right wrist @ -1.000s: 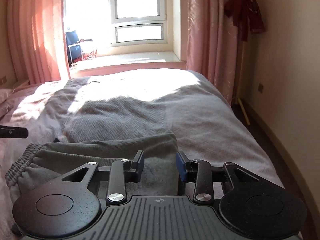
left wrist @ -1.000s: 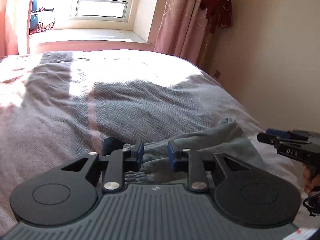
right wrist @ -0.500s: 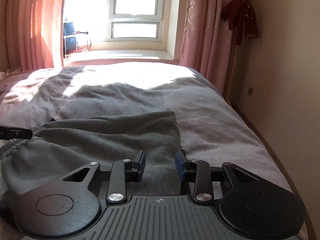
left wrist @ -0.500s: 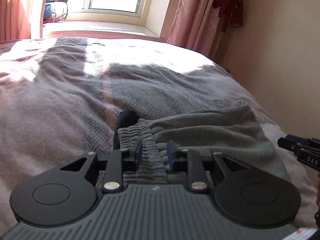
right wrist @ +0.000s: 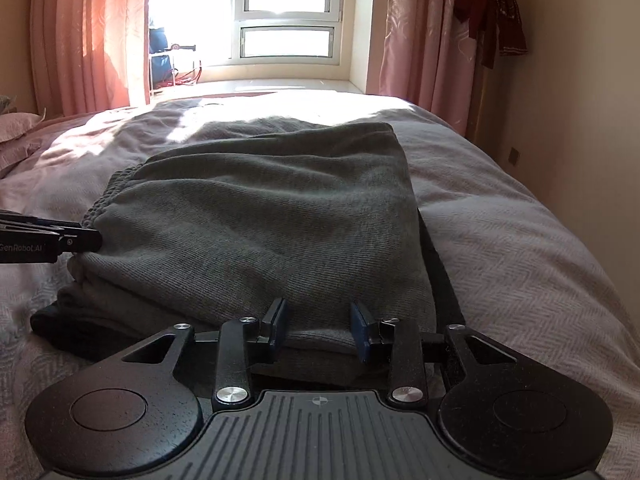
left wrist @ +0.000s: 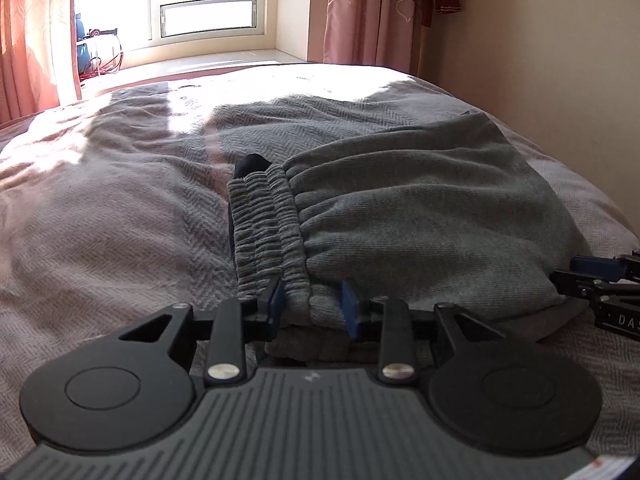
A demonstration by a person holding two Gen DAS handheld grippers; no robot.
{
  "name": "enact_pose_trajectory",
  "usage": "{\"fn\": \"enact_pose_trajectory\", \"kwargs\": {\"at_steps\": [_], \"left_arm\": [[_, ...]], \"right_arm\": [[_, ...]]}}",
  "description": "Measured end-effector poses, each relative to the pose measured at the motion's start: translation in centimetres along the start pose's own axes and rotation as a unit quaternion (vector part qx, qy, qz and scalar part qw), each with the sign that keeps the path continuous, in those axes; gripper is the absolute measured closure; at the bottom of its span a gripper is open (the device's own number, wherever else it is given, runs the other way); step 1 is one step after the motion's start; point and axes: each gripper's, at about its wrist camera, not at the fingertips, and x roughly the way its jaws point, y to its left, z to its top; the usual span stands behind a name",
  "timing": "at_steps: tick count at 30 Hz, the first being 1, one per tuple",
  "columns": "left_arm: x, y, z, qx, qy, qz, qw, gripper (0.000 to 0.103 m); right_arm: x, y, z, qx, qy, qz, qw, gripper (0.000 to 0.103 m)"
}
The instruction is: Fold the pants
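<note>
Grey sweatpants point(left wrist: 420, 208) lie folded in layers on the bed, ribbed waistband point(left wrist: 268, 224) to the left. My left gripper point(left wrist: 312, 304) is low at the near waistband corner, its blue pads closed on a fold of the top layer. The right gripper point(right wrist: 318, 328) grips the near edge of the pants point(right wrist: 260, 216) at the other end. Each gripper shows in the other's view: the right gripper point(left wrist: 592, 280) at the far right, the left gripper point(right wrist: 80, 240) at the far left. Dark cloth point(right wrist: 72, 328) peeks out under the grey layers.
A grey-pink herringbone blanket point(left wrist: 120, 208) covers the bed. The bed's right edge runs along a beige wall point(right wrist: 580, 160). Beyond the bed are a sunlit window point(right wrist: 288, 20), pink curtains point(right wrist: 92, 40) and a dark red garment point(right wrist: 492, 16) hanging at the right. A pillow point(right wrist: 16, 128) lies far left.
Both grippers have come down and forward with the top layer, which now lies flat over the lower layers. The waistband has spread out into full view.
</note>
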Motion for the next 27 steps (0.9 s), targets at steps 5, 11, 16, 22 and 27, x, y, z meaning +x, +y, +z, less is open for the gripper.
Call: {"fn": "enact_pose_trajectory", "kwargs": {"at_steps": [5, 11, 16, 22, 27], "left_arm": [[-1.6, -0.3, 1.7, -0.019, 0.024, 0.013, 0.9994, 0.072], [-8.6, -0.3, 2.7, -0.064, 0.059, 0.006, 0.9962, 0.056], [-17.1, -1.3, 3.1, -0.067, 0.087, 0.011, 0.9939, 0.041], [-26.5, -2.6, 3.1, -0.06, 0.107, 0.015, 0.9923, 0.031], [-32.3, -3.6, 3.1, -0.036, 0.107, 0.02, 0.9934, 0.026]], "right_arm": [[-1.8, 0.0, 1.5, 0.012, 0.01, -0.015, 1.0, 0.072], [-8.7, 0.4, 2.6, 0.093, -0.008, 0.001, 0.996, 0.066], [-16.2, 2.0, 3.3, 0.124, 0.013, 0.01, 0.992, 0.051], [-24.6, 4.7, 3.8, 0.129, 0.06, 0.025, 0.99, 0.045], [-31.1, 7.0, 4.8, 0.114, 0.061, 0.028, 0.991, 0.044]]}}
